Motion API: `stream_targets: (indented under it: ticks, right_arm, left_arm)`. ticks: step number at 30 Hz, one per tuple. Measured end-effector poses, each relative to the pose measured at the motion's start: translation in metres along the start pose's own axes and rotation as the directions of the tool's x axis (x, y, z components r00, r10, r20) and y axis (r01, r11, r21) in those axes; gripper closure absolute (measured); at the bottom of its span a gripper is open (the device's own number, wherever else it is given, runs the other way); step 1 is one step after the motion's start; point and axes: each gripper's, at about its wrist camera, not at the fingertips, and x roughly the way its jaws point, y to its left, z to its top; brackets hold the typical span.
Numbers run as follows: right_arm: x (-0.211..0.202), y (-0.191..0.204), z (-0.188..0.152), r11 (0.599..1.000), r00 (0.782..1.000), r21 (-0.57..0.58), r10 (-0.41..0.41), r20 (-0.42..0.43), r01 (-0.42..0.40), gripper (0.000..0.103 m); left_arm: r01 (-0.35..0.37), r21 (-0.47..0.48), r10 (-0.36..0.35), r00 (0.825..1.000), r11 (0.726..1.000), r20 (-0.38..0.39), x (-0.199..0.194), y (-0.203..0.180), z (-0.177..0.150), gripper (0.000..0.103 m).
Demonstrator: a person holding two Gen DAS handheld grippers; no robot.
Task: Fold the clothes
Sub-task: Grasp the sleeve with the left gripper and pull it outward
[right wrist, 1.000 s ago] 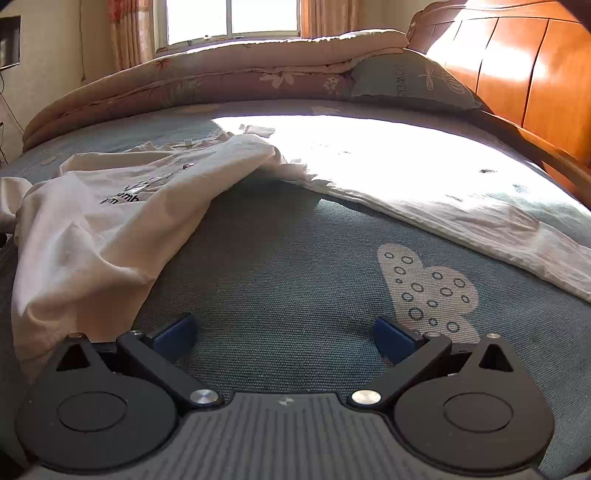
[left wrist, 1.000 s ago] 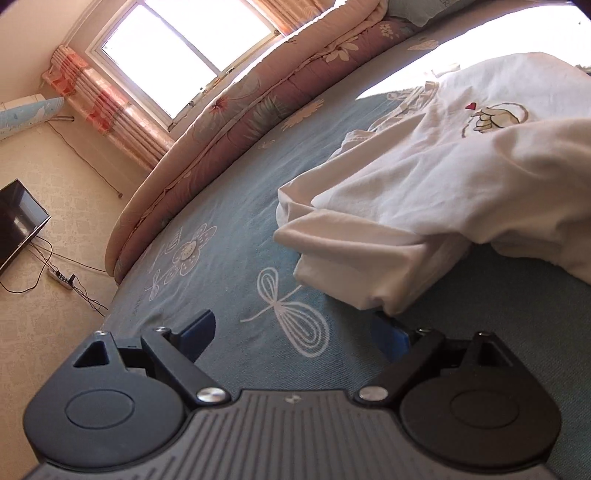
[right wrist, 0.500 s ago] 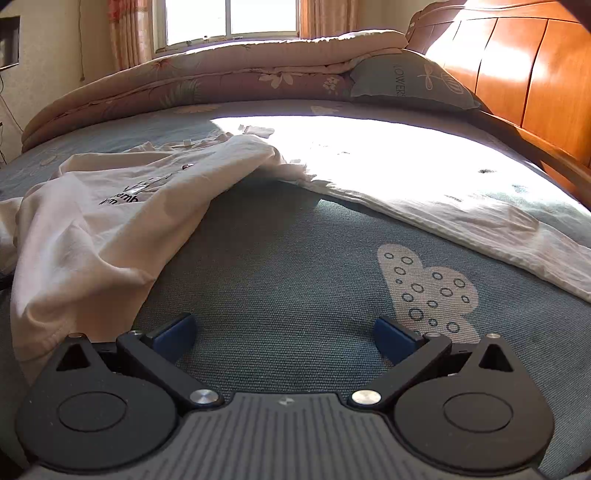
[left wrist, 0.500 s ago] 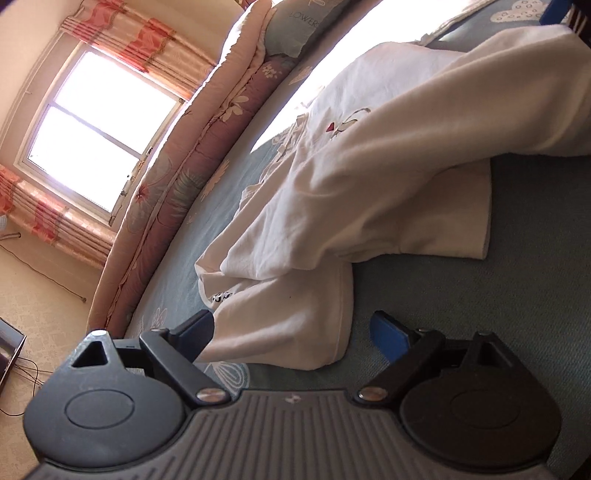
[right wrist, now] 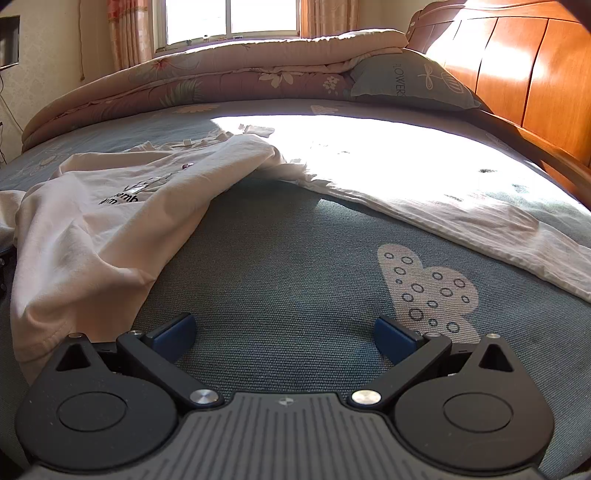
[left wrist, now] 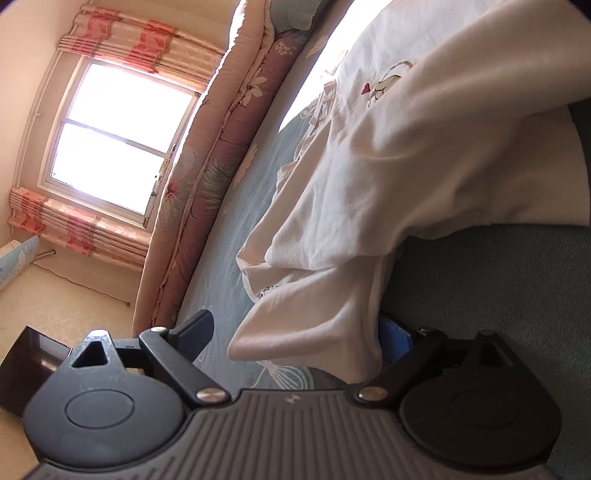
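- The cream cotton T-shirt (left wrist: 388, 177) lies rumpled on the blue patterned bed sheet (right wrist: 288, 266), one corner drooping between the wide left tongs (left wrist: 299, 336).
- Right tongs (right wrist: 284, 332) gape wide over bare sheet.
- Beyond: rolled pink floral quilt (right wrist: 207, 79) (with a blue pillow (right wrist: 410, 83)) against the wooden headboard (right wrist: 524, 66).

A bright window (right wrist: 231, 16) sits at the top centre of the right wrist view, with pink patterned curtains (left wrist: 144, 44) beside it. Sunlight falls in a broad patch across the blue-grey bed (right wrist: 288, 258). A folded floral quilt (right wrist: 207, 81) lies along the far edge, a blue pillow (right wrist: 410, 81) beside it at the upper right, against the orange wooden headboard (right wrist: 517, 70). The walls are cream.
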Motion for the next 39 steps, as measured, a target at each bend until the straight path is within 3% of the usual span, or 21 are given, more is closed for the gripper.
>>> stream_targets:
  ticks: [3, 6, 11, 17, 22, 28, 39]
  right_arm:
    - [0.000, 0.000, 0.000, 1.000, 1.000, 0.000, 0.000, 0.000, 0.000, 0.000]
    - [0.000, 0.000, 0.000, 1.000, 1.000, 0.000, 0.000, -0.001, 0.000, 0.000]
    - [0.000, 0.000, 0.000, 1.000, 1.000, 0.001, 0.000, -0.001, 0.000, 0.000]
    - [0.000, 0.000, 0.000, 1.000, 1.000, 0.001, 0.000, -0.002, 0.000, 0.000]
    - [0.000, 0.000, 0.000, 1.000, 1.000, 0.001, 0.001, -0.002, -0.001, 0.000]
    - [0.000, 0.000, 0.000, 1.000, 1.000, 0.002, 0.001, -0.002, -0.001, 0.000]
    - [0.001, 0.000, 0.001, 1.000, 1.000, 0.002, 0.000, 0.000, 0.000, 0.000]
  left_arm:
    - [-0.050, 0.071, 0.047, 0.998, 0.996, 0.036, -0.001, -0.007, -0.001, 0.011]
    - [-0.078, 0.184, 0.059, 0.992, 0.980, 0.108, -0.004, -0.022, 0.004, 0.024]
    - [0.026, 0.168, -0.036, 0.998, 0.985, 0.053, 0.008, -0.012, 0.004, 0.060]
    - [0.073, 0.115, -0.075, 0.997, 0.991, 0.014, 0.014, 0.007, -0.006, 0.076]
    - [0.065, 0.017, -0.065, 0.997, 0.998, -0.039, 0.026, 0.036, -0.018, 0.080]
    - [-0.012, -0.017, 0.010, 0.990, 1.000, -0.141, 0.049, 0.074, -0.047, 0.082]
    - [-0.155, -0.032, 0.138, 0.942, 0.987, -0.307, 0.085, 0.143, -0.106, 0.081]
